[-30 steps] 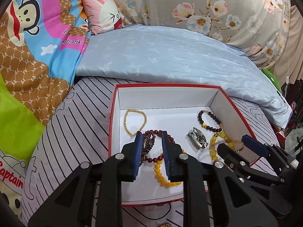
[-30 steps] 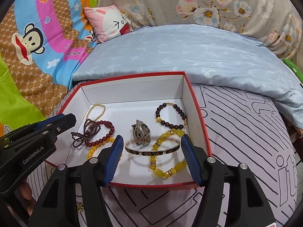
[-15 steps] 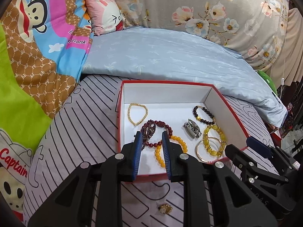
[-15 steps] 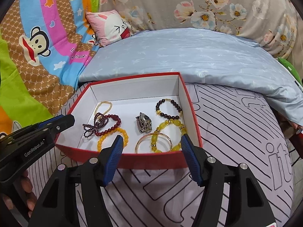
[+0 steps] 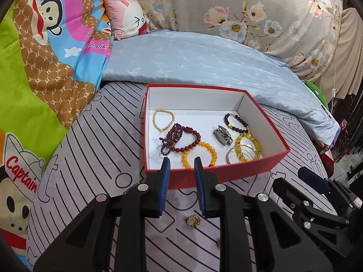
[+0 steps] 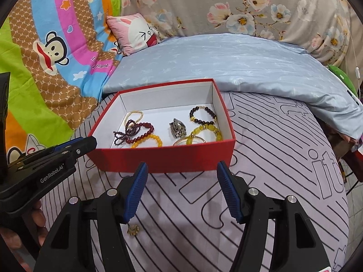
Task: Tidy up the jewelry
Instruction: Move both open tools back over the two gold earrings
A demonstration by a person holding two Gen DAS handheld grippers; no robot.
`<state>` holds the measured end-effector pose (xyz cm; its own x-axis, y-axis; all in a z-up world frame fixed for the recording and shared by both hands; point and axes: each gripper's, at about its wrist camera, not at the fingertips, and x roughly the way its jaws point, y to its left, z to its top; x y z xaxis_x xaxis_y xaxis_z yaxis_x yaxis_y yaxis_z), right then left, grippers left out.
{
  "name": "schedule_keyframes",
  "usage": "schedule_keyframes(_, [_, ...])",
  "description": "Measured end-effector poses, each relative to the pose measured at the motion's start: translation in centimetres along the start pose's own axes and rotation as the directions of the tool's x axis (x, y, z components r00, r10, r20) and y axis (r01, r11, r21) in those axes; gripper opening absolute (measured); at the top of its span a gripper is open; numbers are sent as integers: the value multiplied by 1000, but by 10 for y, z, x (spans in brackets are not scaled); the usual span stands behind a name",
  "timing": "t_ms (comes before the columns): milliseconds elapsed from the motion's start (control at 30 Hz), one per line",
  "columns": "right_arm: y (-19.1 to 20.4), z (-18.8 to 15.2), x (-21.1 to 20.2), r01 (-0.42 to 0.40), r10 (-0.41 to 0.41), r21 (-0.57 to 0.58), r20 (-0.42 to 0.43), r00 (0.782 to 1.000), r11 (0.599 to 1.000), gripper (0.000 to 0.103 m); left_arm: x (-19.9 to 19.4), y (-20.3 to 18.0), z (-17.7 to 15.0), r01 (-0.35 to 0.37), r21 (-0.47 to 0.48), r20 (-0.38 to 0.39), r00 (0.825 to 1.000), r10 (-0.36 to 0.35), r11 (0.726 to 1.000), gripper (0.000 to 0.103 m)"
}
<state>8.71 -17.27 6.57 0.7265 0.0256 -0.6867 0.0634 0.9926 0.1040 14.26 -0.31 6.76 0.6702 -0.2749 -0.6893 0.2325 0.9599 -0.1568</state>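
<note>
A red box (image 5: pixel 217 174) (image 6: pixel 163 158) with a white inside sits on the striped bedspread. It holds several bracelets: a gold chain (image 5: pixel 163 120), dark red beads (image 5: pixel 179 139), yellow beads (image 5: pixel 199 156), a silver watch band (image 5: pixel 223 134) and a gold bangle (image 5: pixel 241 156). A small gold ornament (image 5: pixel 192 221) (image 6: pixel 133 229) lies on the bedspread in front of the box, another tiny gold piece (image 5: pixel 219 243) near it. My left gripper (image 5: pixel 181 170) is open a little and empty, above the box's near wall. My right gripper (image 6: pixel 181 174) is open wide and empty, in front of the box.
A folded light-blue quilt (image 5: pixel 204 61) lies behind the box. A cartoon-print blanket (image 5: pixel 45 68) and a pink pillow (image 5: pixel 124 15) are at the left and back. The bed's right edge (image 6: pixel 340 170) drops off to the floor.
Both grippers have drawn back out of the box toward me. The gold bangle now lies in the box. The gold ornament on the bedspread has come into view.
</note>
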Motion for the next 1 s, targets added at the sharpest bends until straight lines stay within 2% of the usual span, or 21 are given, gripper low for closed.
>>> schedule_keyframes(400, [10, -34, -12, -15, 15, -2, -43, 999, 1000, 61, -9, 1, -28, -2, 9, -36, 999, 2, 1000, 26])
schedule_keyframes(767, [24, -67, -11, -31, 29, -23, -99, 995, 999, 61, -11, 25, -70, -34, -21, -96, 995, 32, 999, 26])
schedule_keyframes(933, [35, -76, -6, -52, 47, -35, -125, 991, 998, 58, -13, 36, -83, -54, -35, -110, 993, 50, 998, 26])
schedule_keyframes(1000, [39, -78, -3, -59, 53, -43, -133, 990, 997, 53, -13, 36, -87, -57, -36, -115, 992, 53, 998, 27])
